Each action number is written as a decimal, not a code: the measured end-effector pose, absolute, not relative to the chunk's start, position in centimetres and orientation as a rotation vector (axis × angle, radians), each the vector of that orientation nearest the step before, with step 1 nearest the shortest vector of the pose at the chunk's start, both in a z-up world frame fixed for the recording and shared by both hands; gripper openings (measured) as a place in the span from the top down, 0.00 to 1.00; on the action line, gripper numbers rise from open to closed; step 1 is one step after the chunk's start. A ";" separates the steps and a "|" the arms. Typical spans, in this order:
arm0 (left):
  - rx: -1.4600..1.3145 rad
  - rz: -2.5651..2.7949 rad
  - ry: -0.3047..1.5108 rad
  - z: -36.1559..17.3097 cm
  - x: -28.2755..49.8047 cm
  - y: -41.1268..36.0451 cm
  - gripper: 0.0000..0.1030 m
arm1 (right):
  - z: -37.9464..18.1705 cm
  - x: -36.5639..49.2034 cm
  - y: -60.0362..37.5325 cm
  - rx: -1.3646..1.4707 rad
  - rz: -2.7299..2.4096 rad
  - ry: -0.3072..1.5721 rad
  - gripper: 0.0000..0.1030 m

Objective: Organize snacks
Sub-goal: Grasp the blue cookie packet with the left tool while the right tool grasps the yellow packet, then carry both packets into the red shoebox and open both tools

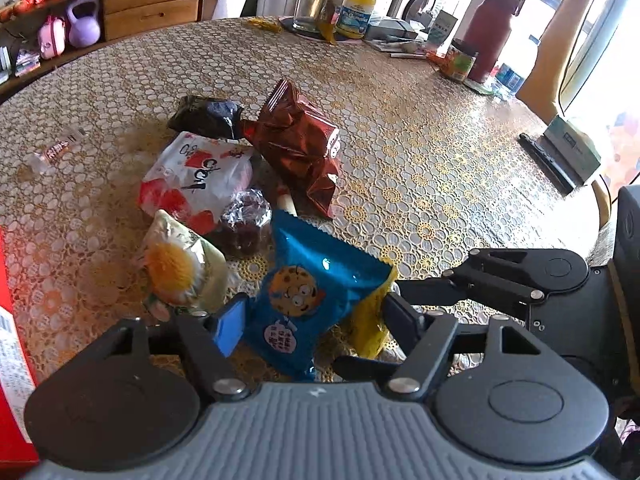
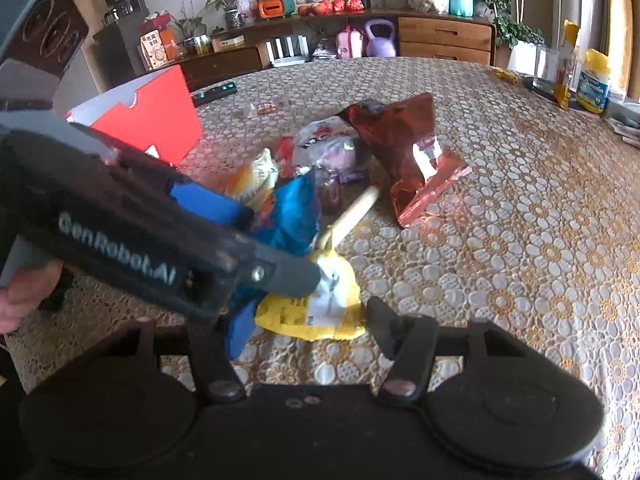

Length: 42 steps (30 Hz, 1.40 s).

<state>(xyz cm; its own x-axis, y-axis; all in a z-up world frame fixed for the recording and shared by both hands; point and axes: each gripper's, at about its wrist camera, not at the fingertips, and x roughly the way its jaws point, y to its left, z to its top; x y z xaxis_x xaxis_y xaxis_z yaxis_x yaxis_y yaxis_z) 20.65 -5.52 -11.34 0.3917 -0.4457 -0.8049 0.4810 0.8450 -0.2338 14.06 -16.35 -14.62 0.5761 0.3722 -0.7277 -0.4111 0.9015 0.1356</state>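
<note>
Bright blue cookie packet (image 1: 308, 296) printed with a yellow-brown cartoon cookie face. Yellow packet (image 2: 310, 312) with a white patch. Shiny metallic red-brown bag (image 1: 298, 140). White and red pouch (image 1: 196, 178). Gold and white floral lace tablecloth (image 1: 420, 152). Red box (image 2: 154, 120).

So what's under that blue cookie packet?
A yellow packet sticks out beneath the blue cookie packet's right edge, and a cream stick shows behind it. Anything else underneath is covered.

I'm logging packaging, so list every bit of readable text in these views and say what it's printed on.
"GenRobot.AI": on the side of the left gripper, seen from the right wrist.
Blue cookie bag: print too small to read.
White and red bag: characters unclear.
Yellow-lidded jar: label blurred.
Red box: no readable text.
</note>
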 end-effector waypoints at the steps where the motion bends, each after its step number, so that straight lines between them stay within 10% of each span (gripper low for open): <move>1: 0.031 -0.587 1.007 -11.3 20.7 -5.4 0.33 | -14.6 14.1 -16.4 -0.046 0.457 0.837 0.44; 42: -0.044 -0.451 0.976 -8.8 15.8 -4.8 0.66 | -10.1 10.5 -19.0 -0.056 0.388 0.775 0.48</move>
<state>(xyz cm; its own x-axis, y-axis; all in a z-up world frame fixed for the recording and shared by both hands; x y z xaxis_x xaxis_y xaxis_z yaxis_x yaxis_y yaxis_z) 15.80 -4.78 -8.79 0.4757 -0.3885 -0.7892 0.3492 0.9069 -0.2359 10.52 -18.99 -10.06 0.6472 0.3207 -0.6916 -0.3616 0.9278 0.0918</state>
